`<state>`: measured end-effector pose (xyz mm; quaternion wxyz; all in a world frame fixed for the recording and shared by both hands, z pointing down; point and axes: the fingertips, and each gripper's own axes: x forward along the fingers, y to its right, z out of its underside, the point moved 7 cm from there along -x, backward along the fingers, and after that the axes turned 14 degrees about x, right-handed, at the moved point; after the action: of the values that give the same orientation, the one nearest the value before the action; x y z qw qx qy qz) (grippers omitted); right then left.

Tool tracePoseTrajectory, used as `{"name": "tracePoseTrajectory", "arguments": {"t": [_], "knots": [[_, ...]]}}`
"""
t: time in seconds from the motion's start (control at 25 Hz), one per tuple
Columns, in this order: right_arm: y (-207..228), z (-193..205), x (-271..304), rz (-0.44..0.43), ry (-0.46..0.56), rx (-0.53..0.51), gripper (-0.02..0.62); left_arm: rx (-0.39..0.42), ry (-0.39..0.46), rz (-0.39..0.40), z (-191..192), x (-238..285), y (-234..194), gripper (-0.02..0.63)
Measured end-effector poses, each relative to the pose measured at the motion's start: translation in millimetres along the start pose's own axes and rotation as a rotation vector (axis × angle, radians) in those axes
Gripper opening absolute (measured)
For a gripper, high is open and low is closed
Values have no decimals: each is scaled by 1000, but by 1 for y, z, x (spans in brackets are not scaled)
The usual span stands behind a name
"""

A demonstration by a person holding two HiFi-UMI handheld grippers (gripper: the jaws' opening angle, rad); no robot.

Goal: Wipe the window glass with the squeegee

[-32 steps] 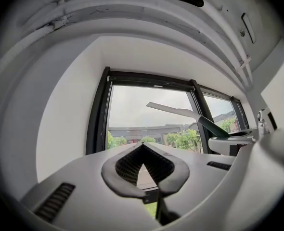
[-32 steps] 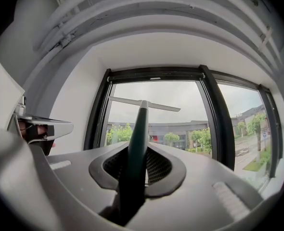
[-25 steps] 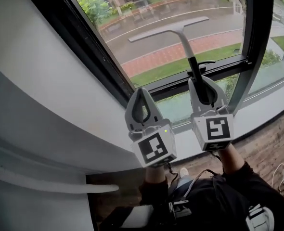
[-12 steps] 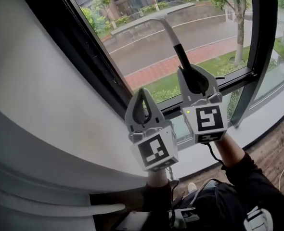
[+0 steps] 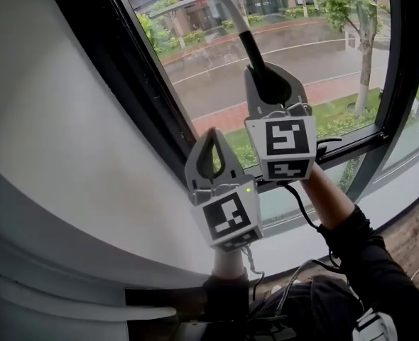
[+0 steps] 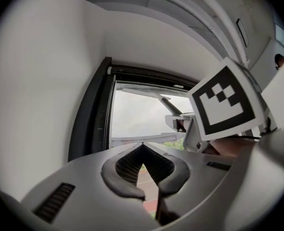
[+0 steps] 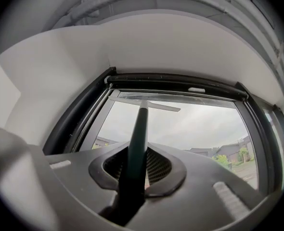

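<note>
A white wall [image 5: 53, 119] and a black window frame [image 5: 156, 105] close off the left. The left tongs [image 5: 211, 132] hover beside the frame, shut and empty. The right tongs [image 5: 260, 75] clamp the black handle of the grey-bladed squeegee [image 5: 249, 47]. Its blade has risen from mid-pane to the top edge of the window glass [image 5: 323, 55], with open glass below and to the right.

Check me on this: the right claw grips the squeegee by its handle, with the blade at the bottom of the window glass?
No. The right claw grips the squeegee by its handle, with the blade at the top of the window glass, as the right gripper view shows.
</note>
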<state>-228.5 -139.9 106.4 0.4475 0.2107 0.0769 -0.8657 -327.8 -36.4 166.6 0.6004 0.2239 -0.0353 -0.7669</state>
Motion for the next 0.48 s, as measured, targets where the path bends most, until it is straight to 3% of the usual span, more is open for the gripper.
{"name": "tracePoseTrajectory", "arguments": {"t": [0.16, 0.48], "knots": [[-8, -7, 26, 11, 19, -37, 67, -37, 20, 1, -5, 8, -8, -2], [-11, -12, 59, 18, 42, -54, 66, -17, 31, 3, -4, 20, -16, -2]]}}
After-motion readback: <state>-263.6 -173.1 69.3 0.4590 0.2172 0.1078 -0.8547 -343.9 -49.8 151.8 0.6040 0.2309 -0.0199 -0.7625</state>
